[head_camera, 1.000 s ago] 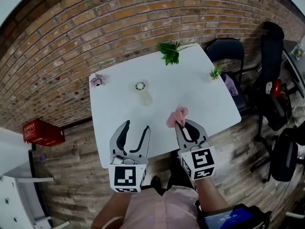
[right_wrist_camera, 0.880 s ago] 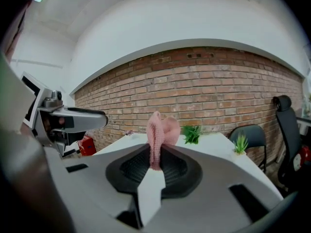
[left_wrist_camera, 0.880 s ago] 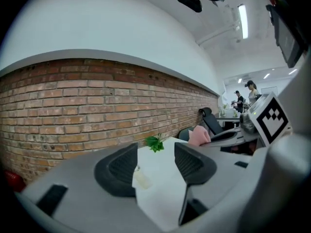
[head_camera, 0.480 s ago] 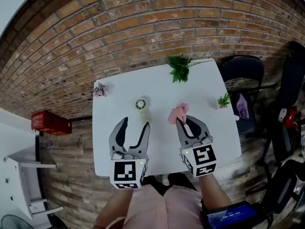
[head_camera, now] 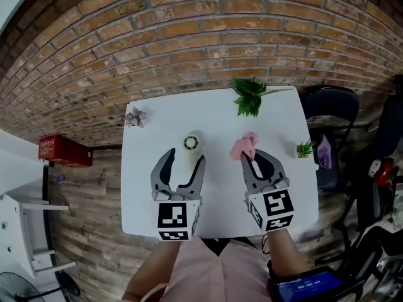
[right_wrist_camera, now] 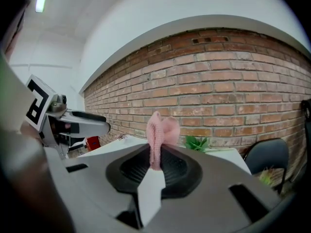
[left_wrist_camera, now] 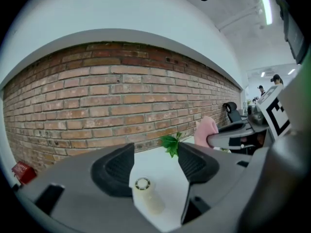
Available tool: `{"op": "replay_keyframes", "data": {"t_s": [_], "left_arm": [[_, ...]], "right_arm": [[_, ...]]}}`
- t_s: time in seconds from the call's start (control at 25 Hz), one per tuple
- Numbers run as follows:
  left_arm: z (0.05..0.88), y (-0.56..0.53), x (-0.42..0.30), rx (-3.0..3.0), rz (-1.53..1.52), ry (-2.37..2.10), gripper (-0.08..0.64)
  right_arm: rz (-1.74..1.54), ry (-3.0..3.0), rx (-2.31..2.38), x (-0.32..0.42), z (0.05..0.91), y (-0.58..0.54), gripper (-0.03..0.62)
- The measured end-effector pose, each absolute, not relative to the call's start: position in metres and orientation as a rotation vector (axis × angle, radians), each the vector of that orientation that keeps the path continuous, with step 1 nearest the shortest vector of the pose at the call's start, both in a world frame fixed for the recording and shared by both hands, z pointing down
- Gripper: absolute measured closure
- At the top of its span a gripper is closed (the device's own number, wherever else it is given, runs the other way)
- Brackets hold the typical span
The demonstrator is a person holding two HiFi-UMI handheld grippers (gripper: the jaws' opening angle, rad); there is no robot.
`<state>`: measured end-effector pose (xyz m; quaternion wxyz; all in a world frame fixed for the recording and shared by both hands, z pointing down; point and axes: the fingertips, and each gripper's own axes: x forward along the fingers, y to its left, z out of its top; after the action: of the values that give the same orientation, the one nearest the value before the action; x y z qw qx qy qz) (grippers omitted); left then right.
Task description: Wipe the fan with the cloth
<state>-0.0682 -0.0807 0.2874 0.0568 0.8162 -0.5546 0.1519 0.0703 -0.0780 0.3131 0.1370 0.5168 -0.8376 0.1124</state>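
My left gripper (head_camera: 185,158) (left_wrist_camera: 155,168) has its jaws wide apart, and they have just been opening. The fan (head_camera: 192,145) (left_wrist_camera: 146,194), a small pale cylinder, lies on its side on the white table (head_camera: 220,124). It shows in the gap between my left jaws, and neither pad presses on it. My right gripper (head_camera: 252,158) (right_wrist_camera: 156,166) is closed on the pink cloth (head_camera: 244,145) (right_wrist_camera: 159,130), which stands up out of the jaws just beside the fan.

The middle of the table is free around both grippers. The far edge lies close to the brick wall (head_camera: 208,36). A leafy plant (head_camera: 250,96) stands near that far edge, a small potted plant (head_camera: 305,148) at the right edge, and a small flower (head_camera: 135,116) at the far left corner. A black chair (head_camera: 334,106) stands beside the right edge, and a red crate (head_camera: 60,151) is on the floor at the left.
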Motion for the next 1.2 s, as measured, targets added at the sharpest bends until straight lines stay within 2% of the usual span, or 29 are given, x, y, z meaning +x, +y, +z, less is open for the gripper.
{"op": "replay_keyframes", "data": {"t_s": [0.8,1.2], "left_arm": [[0.471,-0.11,-0.083,2.126,0.628,-1.446,0.242],[0.509,-0.114,-0.083,2.06,0.72,-1.432,0.247]], "right_arm": [[0.564,-2.243,1.311,0.044,0.44,-0.101,0.535],[0.588,-2.199,1.314,0.057,0.459,-0.1,0.535]]}}
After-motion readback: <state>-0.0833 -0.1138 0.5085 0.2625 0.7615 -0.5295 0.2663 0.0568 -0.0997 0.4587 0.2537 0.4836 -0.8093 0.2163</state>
